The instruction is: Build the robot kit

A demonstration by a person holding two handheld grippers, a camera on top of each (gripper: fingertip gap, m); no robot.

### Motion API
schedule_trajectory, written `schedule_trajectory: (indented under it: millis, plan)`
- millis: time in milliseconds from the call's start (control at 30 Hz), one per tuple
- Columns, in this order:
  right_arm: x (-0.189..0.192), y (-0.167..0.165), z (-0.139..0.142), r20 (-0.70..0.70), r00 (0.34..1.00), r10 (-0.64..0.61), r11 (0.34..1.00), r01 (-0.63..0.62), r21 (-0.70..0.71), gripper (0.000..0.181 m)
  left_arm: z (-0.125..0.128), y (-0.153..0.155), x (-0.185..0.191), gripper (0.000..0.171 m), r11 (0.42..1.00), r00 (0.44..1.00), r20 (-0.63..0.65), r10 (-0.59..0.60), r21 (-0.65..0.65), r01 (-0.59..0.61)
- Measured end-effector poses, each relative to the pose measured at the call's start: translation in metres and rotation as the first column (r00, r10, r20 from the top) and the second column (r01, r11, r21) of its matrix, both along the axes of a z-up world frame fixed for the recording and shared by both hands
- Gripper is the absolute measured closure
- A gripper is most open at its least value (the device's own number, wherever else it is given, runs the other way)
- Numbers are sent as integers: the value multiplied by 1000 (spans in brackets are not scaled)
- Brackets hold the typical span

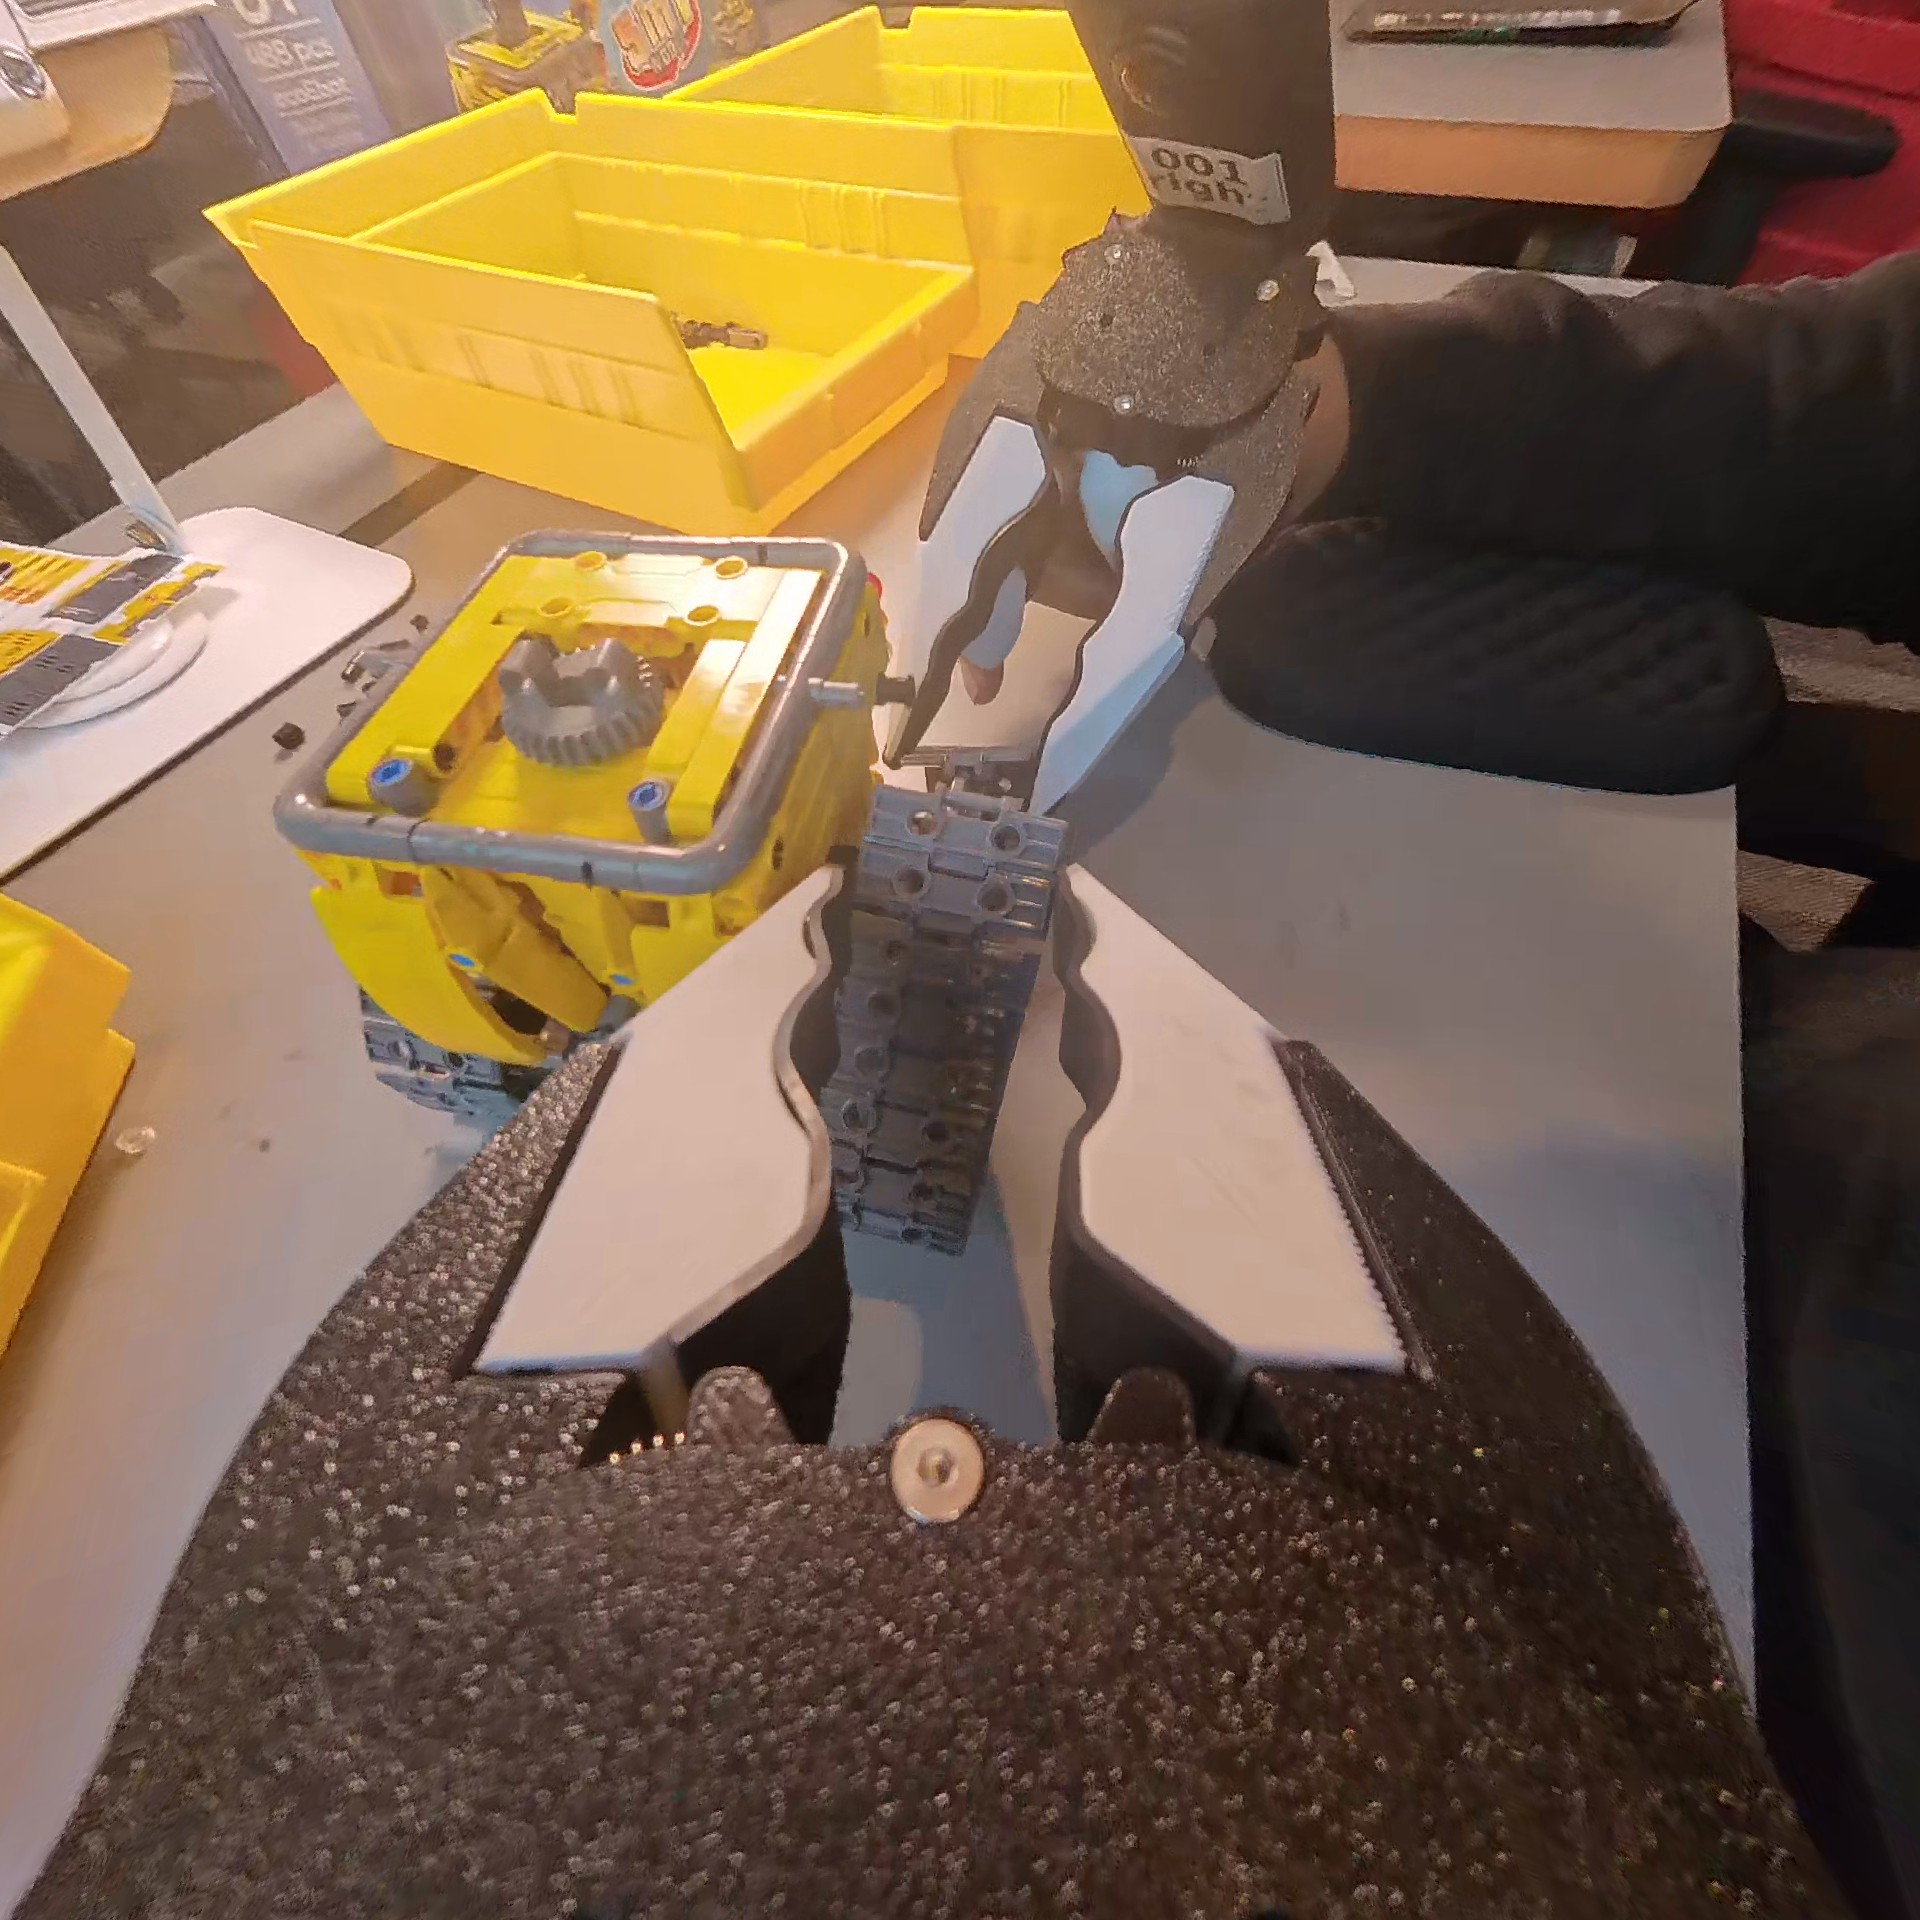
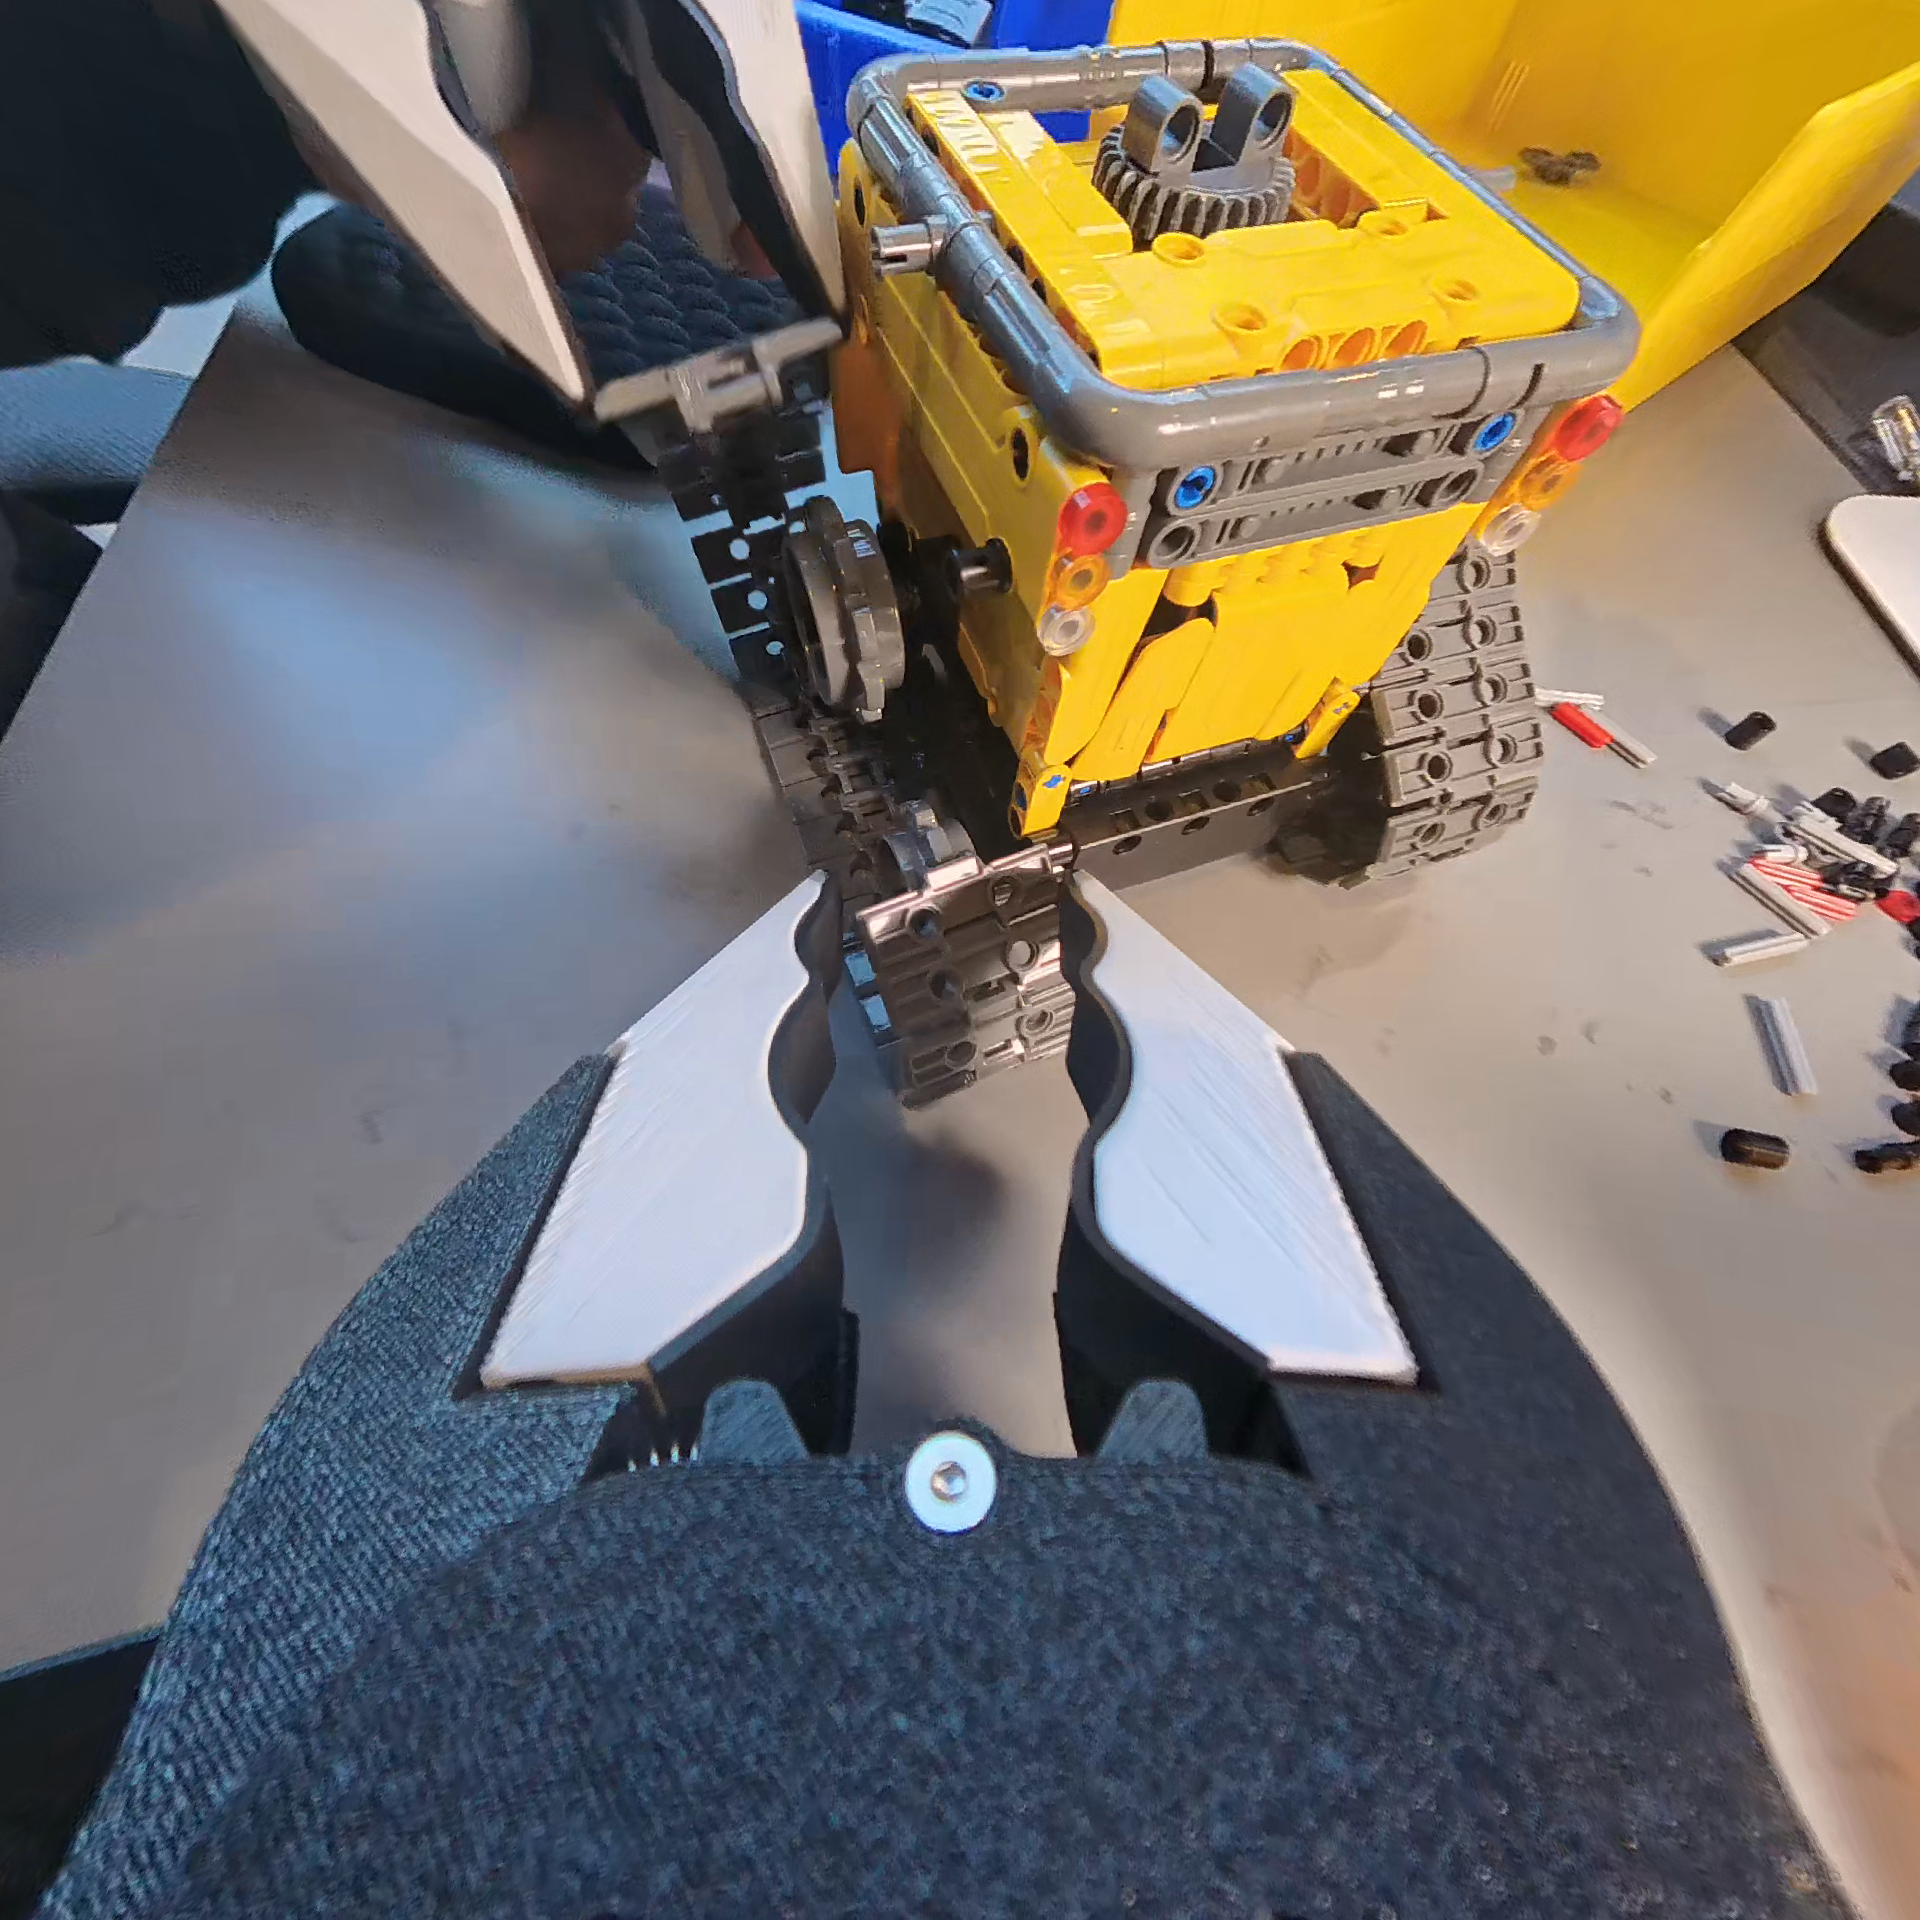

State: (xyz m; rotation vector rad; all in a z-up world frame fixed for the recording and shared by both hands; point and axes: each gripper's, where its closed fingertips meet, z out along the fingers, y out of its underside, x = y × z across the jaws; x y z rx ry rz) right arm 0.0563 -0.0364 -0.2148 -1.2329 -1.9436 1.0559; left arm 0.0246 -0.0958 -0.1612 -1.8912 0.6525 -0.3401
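- Grey counter [image 2: 364,727] carries a yellow brick-built vehicle [image 1: 582,769], boxy, with a grey tube frame round its top and a grey bevel gear [image 1: 582,707] standing in the middle of the top.
- Vehicle sits near the counter's middle; one grey tread [image 2: 1455,727] is wrapped on the side away from both tools.
- On the near side, a second, loose tread strip [image 1: 925,1029] runs along beside the body. Black sprocket wheel [image 2: 836,613] on that side is exposed, with links beside it.
- Left tool [image 1: 940,904]: white fingers straddle one end of the loose tread strip. Whether the pads press it or merely flank it, cannot tell.
- Right tool [image 2: 945,904]: fingers set either side of the opposite end of the same strip, which curls down to the counter between them. Contact likewise unclear; cannot tell if it is clamped.
- In the left wrist view the right tool's tips meet the strip's far end just beside the vehicle; a person's dark sleeve [image 1: 1558,468] lies behind it.
- Yellow bins [image 1: 582,312] stand behind the vehicle.
- Loose small parts [image 2: 1808,862], black, grey and red, lie scattered on the counter beyond the wrapped tread.
- White pad [image 1: 260,603] with a printed sheet sits off to the side, apart from the vehicle.
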Motion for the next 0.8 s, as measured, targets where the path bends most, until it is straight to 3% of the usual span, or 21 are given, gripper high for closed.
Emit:
schedule_trajectory:
  millis: [300,333,400,500,600,700,800]
  plan:
    - [0,0,-1,0,1000,-4,1000,4,-10,139,-9,30,26,137,992,966,-238,97,98,-76]
    - [0,-2,0,-2,1000,6,1000,-6,-19,140,-7,32,24,171,988,958,-259,125,118,-97]
    - [0,-4,-1,-1,1000,13,1000,-13,-18,141,-1,37,24,171,978,940,-299,165,172,-117]
    - [0,-4,-1,-3,1000,10,1000,-10,1,140,-16,42,21,155,981,889,-419,183,142,-134]
    - [2,-3,0,-13,1000,5,1000,-5,12,139,8,31,27,165,969,948,-263,179,212,-124]
    - [5,-2,7,-43,999,11,1000,-10,27,135,28,15,14,150,962,973,-140,185,228,-150]
    - [11,-3,23,-86,996,18,995,-9,97,134,42,0,-18,147,947,972,-28,233,236,-220]
